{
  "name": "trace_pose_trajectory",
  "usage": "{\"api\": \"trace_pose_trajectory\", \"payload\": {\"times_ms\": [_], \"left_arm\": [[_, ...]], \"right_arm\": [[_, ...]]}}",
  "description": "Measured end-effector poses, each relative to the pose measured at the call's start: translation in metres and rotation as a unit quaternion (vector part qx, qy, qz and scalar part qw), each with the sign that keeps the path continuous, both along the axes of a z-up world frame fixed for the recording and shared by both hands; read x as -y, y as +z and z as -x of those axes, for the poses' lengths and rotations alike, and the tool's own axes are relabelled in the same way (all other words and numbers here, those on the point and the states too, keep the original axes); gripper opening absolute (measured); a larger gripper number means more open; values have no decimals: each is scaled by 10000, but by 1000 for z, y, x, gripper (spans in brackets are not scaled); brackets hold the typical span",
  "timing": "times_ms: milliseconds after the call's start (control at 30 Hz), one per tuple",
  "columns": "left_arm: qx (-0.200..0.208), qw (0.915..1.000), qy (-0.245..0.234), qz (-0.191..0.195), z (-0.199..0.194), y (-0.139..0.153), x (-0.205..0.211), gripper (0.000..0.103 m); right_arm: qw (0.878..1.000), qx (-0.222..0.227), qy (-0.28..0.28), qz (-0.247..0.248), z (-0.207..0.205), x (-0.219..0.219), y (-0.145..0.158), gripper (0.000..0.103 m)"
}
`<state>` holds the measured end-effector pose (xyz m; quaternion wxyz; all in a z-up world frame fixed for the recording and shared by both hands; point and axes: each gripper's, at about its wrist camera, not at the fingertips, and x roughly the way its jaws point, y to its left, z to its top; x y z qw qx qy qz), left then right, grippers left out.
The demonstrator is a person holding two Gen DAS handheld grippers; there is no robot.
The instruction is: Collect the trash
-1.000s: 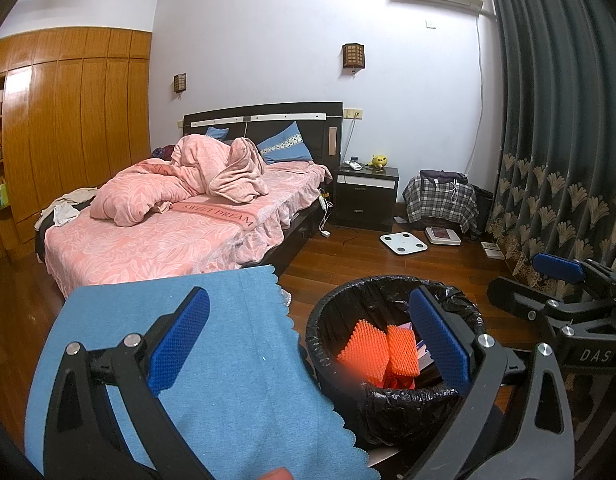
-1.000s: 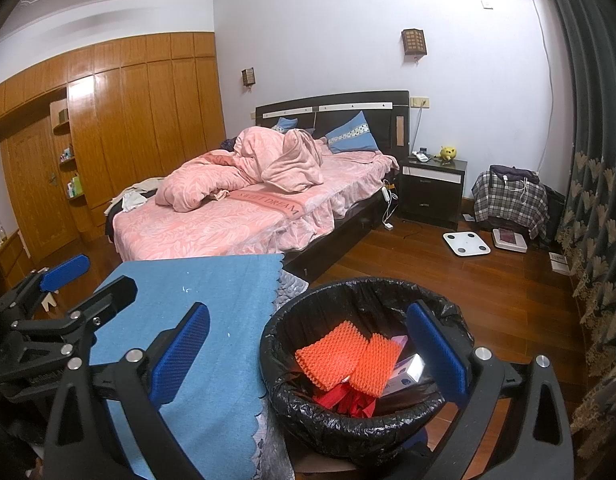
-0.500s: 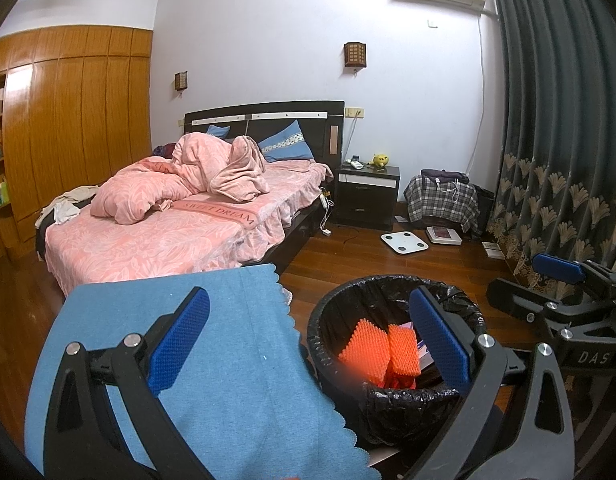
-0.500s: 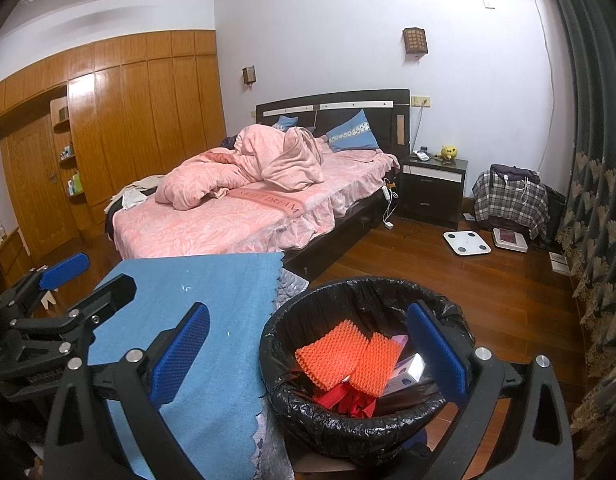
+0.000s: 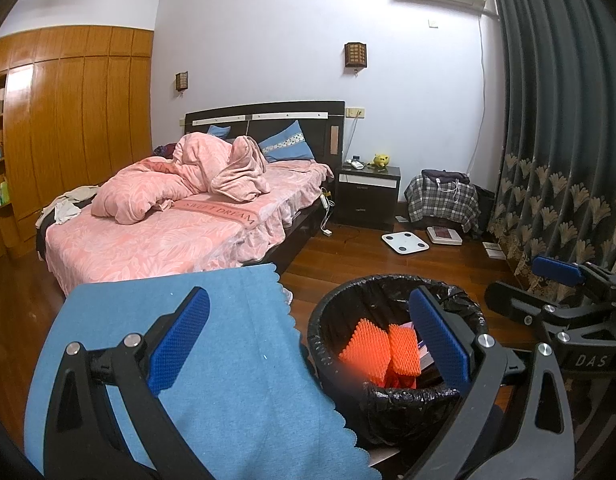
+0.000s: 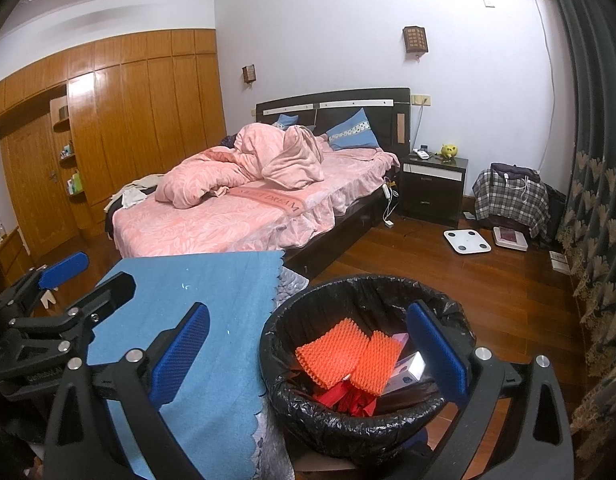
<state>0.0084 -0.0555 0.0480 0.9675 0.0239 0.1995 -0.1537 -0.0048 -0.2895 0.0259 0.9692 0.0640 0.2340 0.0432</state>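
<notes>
A bedroom with white walls, wooden floor (image 5: 440,264), pink-covered bed (image 5: 179,224), orange wardrobes (image 6: 119,128) and dark curtains (image 5: 556,120).

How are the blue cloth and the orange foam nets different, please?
The blue cloth lies spread flat on a surface beside the bin; the orange foam nets sit crumpled inside the bin. The blue cloth is smooth, the orange foam nets ribbed. Neither is gripped.

orange mesh (image 6: 348,356) hides the bin's (image 6: 308,320) deeper trash.
</notes>
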Motion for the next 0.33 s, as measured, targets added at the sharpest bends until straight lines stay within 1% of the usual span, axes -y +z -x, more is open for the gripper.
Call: {"api": "trace_pose_trajectory", "payload": {"times_ms": [333], "left_arm": [[-8,10000,41,-12,3,2,-7,97]], "right_arm": [[10000,4,-3,1,0,-1,0,97]]}}
